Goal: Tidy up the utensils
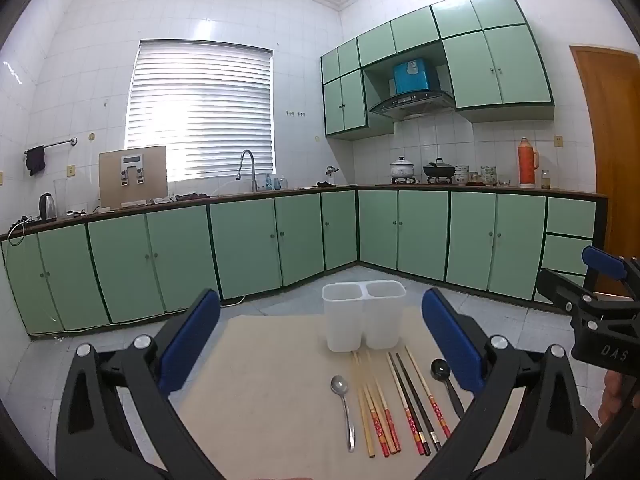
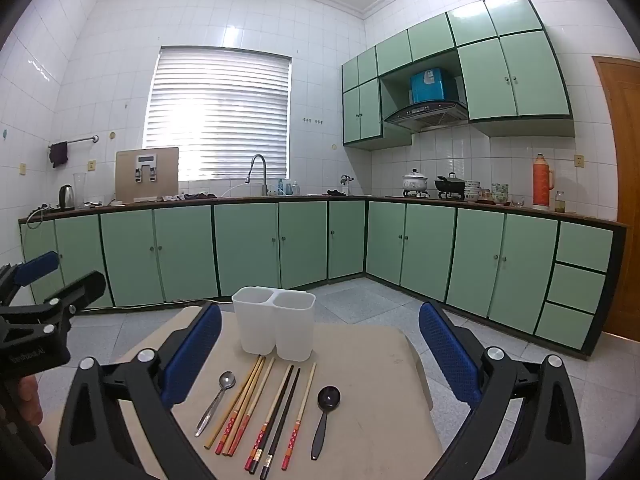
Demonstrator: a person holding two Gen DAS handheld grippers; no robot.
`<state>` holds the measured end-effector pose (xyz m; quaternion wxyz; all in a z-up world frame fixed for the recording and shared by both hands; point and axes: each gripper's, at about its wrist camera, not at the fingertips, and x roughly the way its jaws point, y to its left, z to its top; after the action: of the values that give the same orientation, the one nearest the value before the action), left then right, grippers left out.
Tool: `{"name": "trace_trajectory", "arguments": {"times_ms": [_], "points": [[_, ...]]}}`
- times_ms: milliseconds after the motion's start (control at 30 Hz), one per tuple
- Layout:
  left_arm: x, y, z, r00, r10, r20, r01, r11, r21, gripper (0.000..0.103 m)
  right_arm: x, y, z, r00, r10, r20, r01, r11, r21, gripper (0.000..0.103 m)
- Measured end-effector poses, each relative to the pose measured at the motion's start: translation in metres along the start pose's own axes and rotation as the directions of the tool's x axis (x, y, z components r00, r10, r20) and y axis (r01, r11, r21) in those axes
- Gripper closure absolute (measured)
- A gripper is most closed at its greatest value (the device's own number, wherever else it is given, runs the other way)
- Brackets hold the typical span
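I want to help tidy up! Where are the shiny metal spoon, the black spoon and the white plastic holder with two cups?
Shiny metal spoon [image 2: 227, 380]: right wrist view, on its bowl.
Black spoon [image 2: 328, 397]: right wrist view, on its bowl.
White plastic two-cup holder [image 2: 256, 330]: right wrist view, on its left cup's front wall.

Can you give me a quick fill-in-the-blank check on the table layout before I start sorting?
1. The white holder has ____ compartments, and nothing shows above their rims.
2. The metal spoon lies at the ____ end of the row of utensils.
3. The spoon at the opposite end, beside the chopsticks, is ____ in colour.
4. Both the left hand-held gripper and the right hand-held gripper have their jaws ____.

Missing words: two; left; black; open
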<state>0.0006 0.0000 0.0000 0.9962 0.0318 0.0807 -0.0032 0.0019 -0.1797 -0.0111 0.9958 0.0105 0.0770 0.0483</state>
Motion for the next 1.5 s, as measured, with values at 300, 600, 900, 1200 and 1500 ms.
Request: {"name": "trace_trajectory", "arguments": {"times_ms": [300, 600, 900, 1200, 1500], "points": [[-0.002, -0.002, 0.001, 1.000, 0.000, 0.014, 0.000, 1.000, -0.001, 0.005, 0.000, 0.001, 0.000, 1.000, -0.001, 0.002, 0.001, 1.000, -0.004, 0.006], [-0.004, -0.005, -0.002, 1.000, 0.003, 0.016, -0.003, 1.000, 0.003, 0.005, 0.000, 0.001, 0.000, 1.000, -0.001, 0.004, 0.001, 1.000, -0.004, 0.006], [-0.006, -0.008, 0.000, 1.000, 0.007, 0.017, -0.007, 1.000, 0.004, 0.005, 0.000, 0.001, 0.000, 1.000, -0.001, 0.005, 0.001, 1.000, -0.003, 0.006], [-0.006, -0.010, 0.000, 1.000, 0.007, 0.017, -0.007, 1.000, 0.005, 0.005, 0.000, 0.001, 0.000, 1.000, 0.000, 0.005, 0.000, 1.000, -0.003, 0.006], [-0.007, -0.008, 0.000, 1.000, 0.006, 0.019, -0.006, 1.000, 0.002, 0.005, 0.000, 0.001, -0.001, 1.000, -0.001, 0.005, 0.001, 1.000, -0.003, 0.006]]}}
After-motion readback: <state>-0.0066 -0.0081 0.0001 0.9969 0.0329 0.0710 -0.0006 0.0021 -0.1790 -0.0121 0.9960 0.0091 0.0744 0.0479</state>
